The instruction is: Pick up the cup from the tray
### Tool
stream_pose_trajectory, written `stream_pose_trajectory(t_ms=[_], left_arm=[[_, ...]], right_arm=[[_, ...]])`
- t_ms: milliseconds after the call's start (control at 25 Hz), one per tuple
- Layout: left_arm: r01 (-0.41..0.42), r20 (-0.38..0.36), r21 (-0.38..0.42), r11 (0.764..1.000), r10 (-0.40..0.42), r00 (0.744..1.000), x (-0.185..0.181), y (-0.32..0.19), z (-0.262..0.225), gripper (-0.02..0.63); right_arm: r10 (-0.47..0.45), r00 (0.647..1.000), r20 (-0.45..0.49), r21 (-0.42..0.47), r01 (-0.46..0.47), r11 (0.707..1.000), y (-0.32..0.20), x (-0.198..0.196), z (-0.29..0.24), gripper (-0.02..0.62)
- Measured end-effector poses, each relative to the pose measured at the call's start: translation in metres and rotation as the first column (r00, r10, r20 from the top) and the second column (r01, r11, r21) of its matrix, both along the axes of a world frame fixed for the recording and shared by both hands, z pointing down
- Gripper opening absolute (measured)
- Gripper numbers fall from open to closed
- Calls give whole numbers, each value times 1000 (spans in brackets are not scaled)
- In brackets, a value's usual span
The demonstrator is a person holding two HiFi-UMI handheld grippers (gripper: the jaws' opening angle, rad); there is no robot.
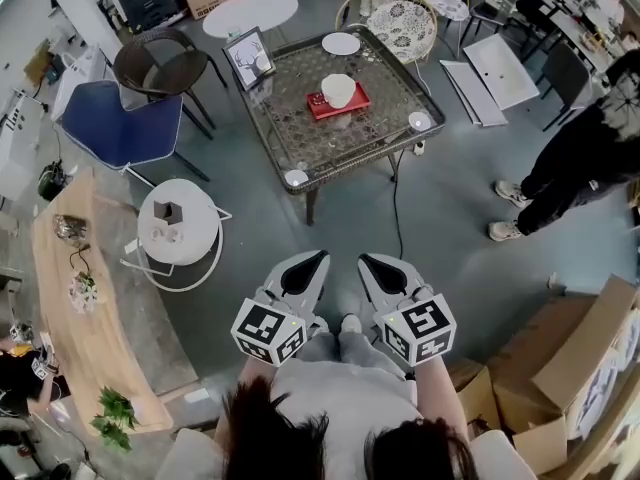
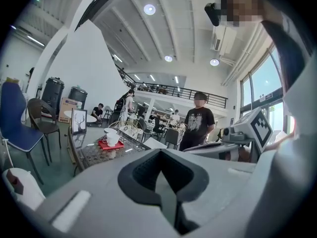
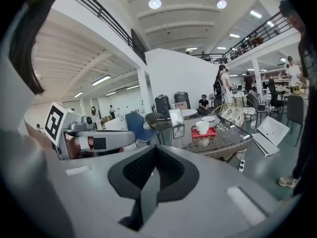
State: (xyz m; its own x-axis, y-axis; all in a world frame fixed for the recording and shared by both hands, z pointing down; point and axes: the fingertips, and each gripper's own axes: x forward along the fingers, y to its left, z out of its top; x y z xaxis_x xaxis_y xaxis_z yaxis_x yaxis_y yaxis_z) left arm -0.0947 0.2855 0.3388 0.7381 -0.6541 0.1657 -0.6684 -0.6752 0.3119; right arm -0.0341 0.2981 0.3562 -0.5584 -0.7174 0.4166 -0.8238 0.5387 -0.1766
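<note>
White cup (image 1: 338, 90) stands upright on red tray (image 1: 359, 106), mid-desk (image 1: 290, 133), at 12 o'clock and well apart from both grippers. Left gripper (image 1: 303, 271) and right gripper (image 1: 385, 271): jaws pressed together, nothing between. Judged: light, stiff, glazed, slippery, breakable. Pinch wall at rim.

I saw a framed picture (image 1: 249, 56) and a white plate (image 1: 341, 44) on the glass-topped table (image 1: 292, 133). A blue chair (image 1: 120, 123) stood left of it, and a person in black (image 1: 575, 163) stood to its right.
</note>
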Motion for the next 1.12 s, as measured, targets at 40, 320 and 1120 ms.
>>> stream_pose_trajectory(t_ms=[40,320,1120], left_arm=[[-7,2,-3,1000,7,1000,0,-2,1,0],[-41,8,17,999,41,999,-10,-20,-2,0],[22,-33,-5,1000,-23,999,11,-129,0,0]], right_arm=[[5,1000,-2,-5,-5,1000,-3,0,1,26],[59,998,0,24,-59,998,-19,-4,1,33],[-59,998,-18,39,59,997,-132,16,-1,132]])
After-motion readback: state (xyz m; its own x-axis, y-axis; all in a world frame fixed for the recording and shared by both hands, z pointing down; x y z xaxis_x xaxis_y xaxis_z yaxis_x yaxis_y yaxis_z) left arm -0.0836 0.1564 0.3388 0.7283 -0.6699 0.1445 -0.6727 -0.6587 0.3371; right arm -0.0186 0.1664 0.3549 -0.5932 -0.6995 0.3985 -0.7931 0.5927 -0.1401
